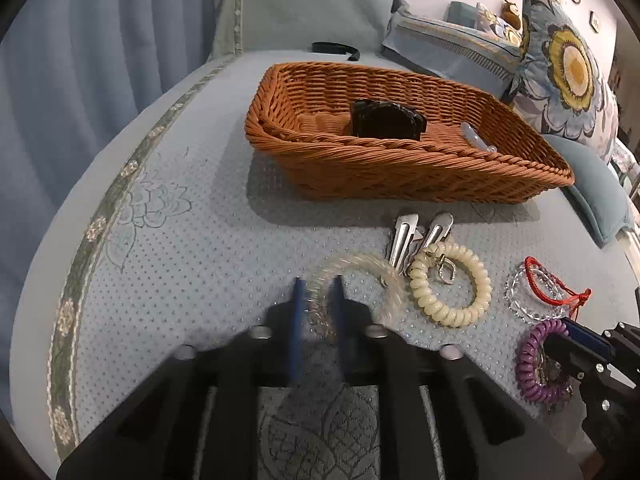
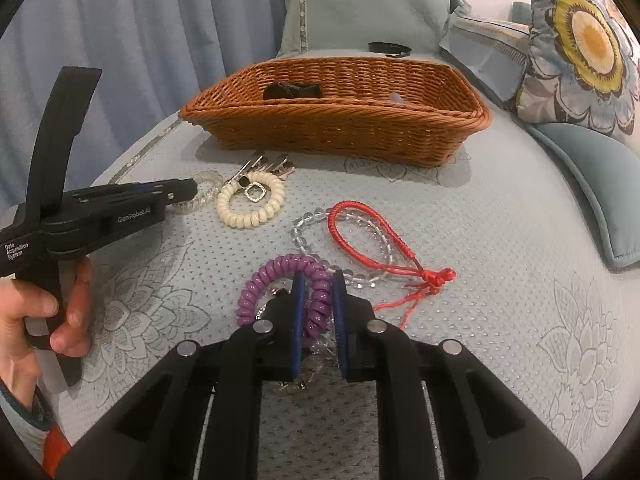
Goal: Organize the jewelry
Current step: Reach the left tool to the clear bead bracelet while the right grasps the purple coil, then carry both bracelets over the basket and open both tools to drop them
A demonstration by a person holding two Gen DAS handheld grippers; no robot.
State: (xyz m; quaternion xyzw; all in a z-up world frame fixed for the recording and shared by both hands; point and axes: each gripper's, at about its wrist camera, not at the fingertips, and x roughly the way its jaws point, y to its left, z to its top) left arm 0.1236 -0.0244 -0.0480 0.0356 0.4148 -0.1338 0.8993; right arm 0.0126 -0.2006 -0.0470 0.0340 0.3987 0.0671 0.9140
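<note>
I see my left gripper (image 1: 318, 300) low over a pale blue dotted bedspread (image 1: 192, 264), its jaws nearly closed around one side of a clear spiral coil hair tie (image 1: 352, 280), which looks blurred. Just right of those jaws lies a cream spiral coil hair tie (image 1: 450, 284) with a small silver charm (image 1: 446, 273) inside its ring, and two silver metal hair clips (image 1: 416, 240) sit just beyond it.

My right gripper (image 2: 318, 304) has its jaws narrowed on the near side of a purple spiral coil hair tie (image 2: 280, 276). Just ahead and right of these jaws, a red braided cord bracelet (image 2: 372, 236) lies across a clear glass bead bracelet (image 2: 344, 240).

Farther ahead of both stands a brown woven wicker basket (image 1: 400, 176) holding a black hair claw (image 1: 386, 120) and a clear plastic clip (image 1: 476, 138).
</note>
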